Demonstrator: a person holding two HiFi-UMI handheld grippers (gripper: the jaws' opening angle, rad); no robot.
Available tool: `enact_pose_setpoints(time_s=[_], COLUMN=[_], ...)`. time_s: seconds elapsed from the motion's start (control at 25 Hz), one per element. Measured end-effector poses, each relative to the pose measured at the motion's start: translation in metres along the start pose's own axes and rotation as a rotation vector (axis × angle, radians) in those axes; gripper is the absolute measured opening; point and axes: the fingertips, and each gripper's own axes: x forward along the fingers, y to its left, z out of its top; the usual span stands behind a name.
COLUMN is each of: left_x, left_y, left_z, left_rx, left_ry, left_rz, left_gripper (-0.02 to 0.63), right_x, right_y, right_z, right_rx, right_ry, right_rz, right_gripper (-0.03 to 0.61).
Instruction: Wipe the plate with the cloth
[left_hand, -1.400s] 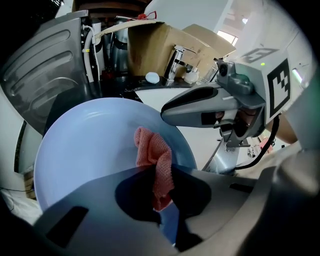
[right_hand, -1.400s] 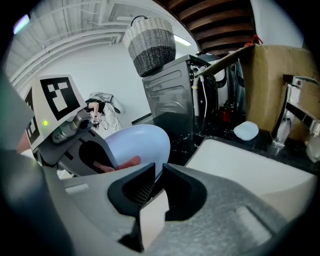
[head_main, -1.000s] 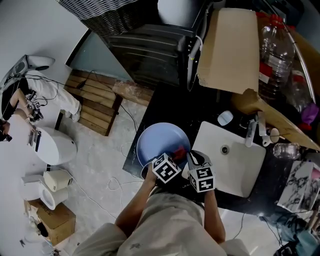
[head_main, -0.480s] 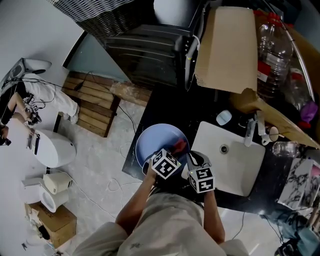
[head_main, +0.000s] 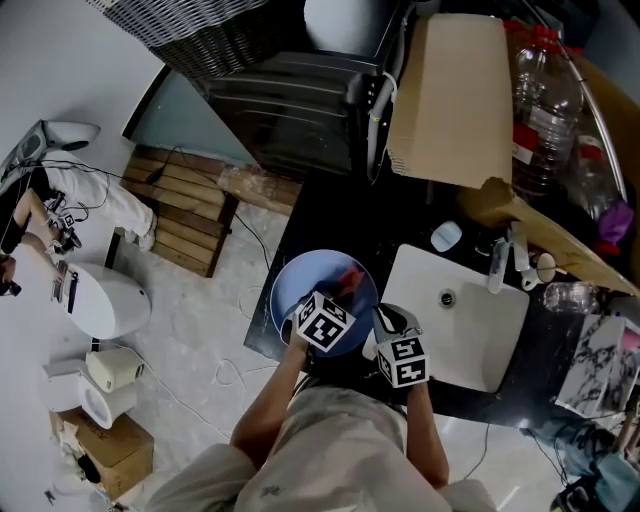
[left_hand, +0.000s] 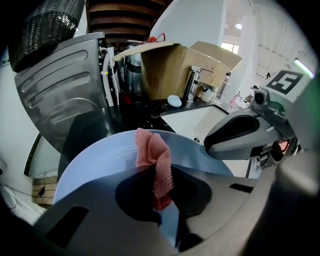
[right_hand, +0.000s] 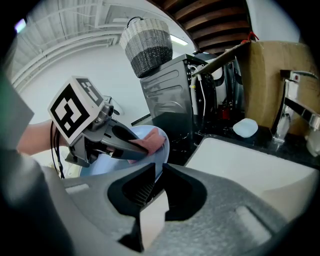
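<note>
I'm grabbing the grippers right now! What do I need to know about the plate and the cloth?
Left gripper: shut on the pink cloth, which lies against the face of the blue plate.
Right gripper: shut on the plate's near rim, holding it tilted up.
Where: plate held over the dark counter edge, left of the white sink.
Done: both things gripped, cloth on the plate. How much is wiped cannot be told.
Left: rub the cloth across the whole face, probably easing off near the rim.

A white sink (head_main: 470, 335) sits in the black counter (head_main: 330, 215), with a tap (head_main: 500, 262) and soap (head_main: 447, 236) at its far edge. Behind stand a cardboard box (head_main: 450, 90) (flap open), a washer (head_main: 290, 100) and bottles (head_main: 545, 100). A pallet (head_main: 185, 205) lies on the floor (head_main: 200, 320).
</note>
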Motion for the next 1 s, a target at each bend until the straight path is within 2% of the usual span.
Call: enact_pose_setpoints(time_s=[1.0], left_x=[-0.022], left_y=[0.05], left_z=[-0.024], left_rx=[-0.097], left_ry=[0.043], left_rz=[0.156], left_gripper=[0.034], right_x=[0.0], right_y=[0.0], right_z=[0.001], right_rx=[-0.014], right_ry=[0.007], right_rz=[-0.009], right_gripper=[0.032])
